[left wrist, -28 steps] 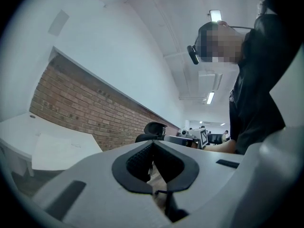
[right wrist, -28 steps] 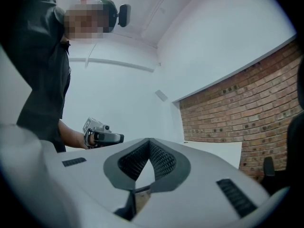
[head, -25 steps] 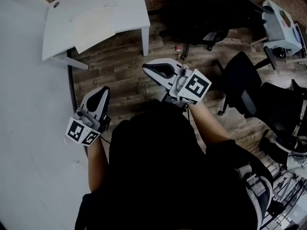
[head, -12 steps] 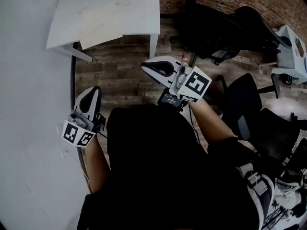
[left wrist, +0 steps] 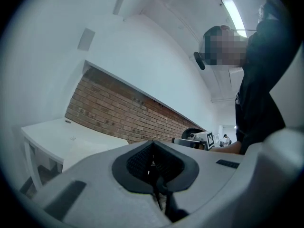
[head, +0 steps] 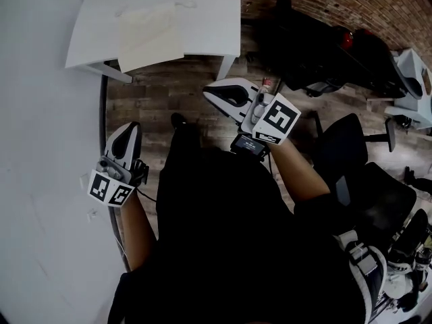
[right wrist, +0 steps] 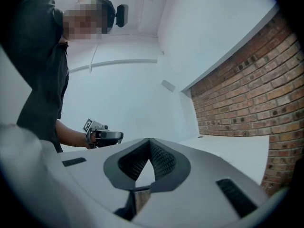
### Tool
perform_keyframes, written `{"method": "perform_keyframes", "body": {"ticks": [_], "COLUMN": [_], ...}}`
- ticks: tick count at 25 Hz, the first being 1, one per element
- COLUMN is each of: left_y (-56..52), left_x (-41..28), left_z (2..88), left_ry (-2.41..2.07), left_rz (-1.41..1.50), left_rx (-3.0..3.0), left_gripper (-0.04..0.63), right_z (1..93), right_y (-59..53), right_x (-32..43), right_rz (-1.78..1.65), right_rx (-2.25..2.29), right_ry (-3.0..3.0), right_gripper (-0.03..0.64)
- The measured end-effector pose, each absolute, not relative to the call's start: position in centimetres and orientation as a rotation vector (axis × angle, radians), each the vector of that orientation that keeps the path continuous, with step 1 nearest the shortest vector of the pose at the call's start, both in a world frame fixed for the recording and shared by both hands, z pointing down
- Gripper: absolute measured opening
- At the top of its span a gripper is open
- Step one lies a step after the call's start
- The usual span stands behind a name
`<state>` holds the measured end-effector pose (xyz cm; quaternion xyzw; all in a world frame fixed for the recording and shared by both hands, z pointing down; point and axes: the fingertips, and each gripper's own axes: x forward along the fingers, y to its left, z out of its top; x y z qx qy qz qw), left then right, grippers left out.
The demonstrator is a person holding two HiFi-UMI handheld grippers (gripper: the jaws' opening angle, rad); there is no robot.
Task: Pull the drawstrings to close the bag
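Observation:
A flat cream drawstring bag (head: 150, 36) lies on the white table (head: 209, 19) at the top of the head view, its strings at the far end. Both grippers are held level above the wooden floor, well short of the table. My left gripper (head: 127, 128) is by the white wall, shut and empty. My right gripper (head: 210, 94) is nearer the table's front leg, also shut and empty. In the left gripper view the jaws (left wrist: 152, 145) meet with nothing between them and the table (left wrist: 52, 132) stands ahead. The right gripper view shows its jaws (right wrist: 149, 145) closed too.
Black office chairs (head: 317, 46) stand right of the table before a brick wall (head: 337, 2). Another chair (head: 351, 154) is close at my right. A white wall (head: 40, 147) runs along the left. Wooden floor (head: 169, 100) lies between me and the table.
The table and bag have drawn closer and shifted right in the head view as I walk forward. Both grippers were carried along and stayed shut.

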<state>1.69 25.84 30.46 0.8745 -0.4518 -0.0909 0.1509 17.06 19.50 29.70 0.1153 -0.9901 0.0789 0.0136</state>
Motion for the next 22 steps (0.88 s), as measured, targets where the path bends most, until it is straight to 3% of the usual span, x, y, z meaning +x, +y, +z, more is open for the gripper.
{"method": "perform_keyframes", "body": {"ticks": [8,14,22], "left_y": [16.3,8.4,1.6], "left_x": [-2.0,-4.7,-9.7], "left_z": [30.3,32.5,34.5], "left_ry": [-1.18,-1.112,-1.161], "left_rz": [-0.219,0.052,0.112], "left_rx": [2.552,2.636,2.607], "left_gripper": [0.017,0.017,0.017], "right_z": [29.4,30.1,31.6], "right_y": [10.6,4.0,-0.4], "right_x": [12.9,9.3,6.2], "right_rz": [0.255,0.285,0.289], "right_rx": [0.448,0.531,0.552], "right_ry": [-3.052,-3.031,-2.984], "right_gripper": [0.006,0.006,0.006]}}
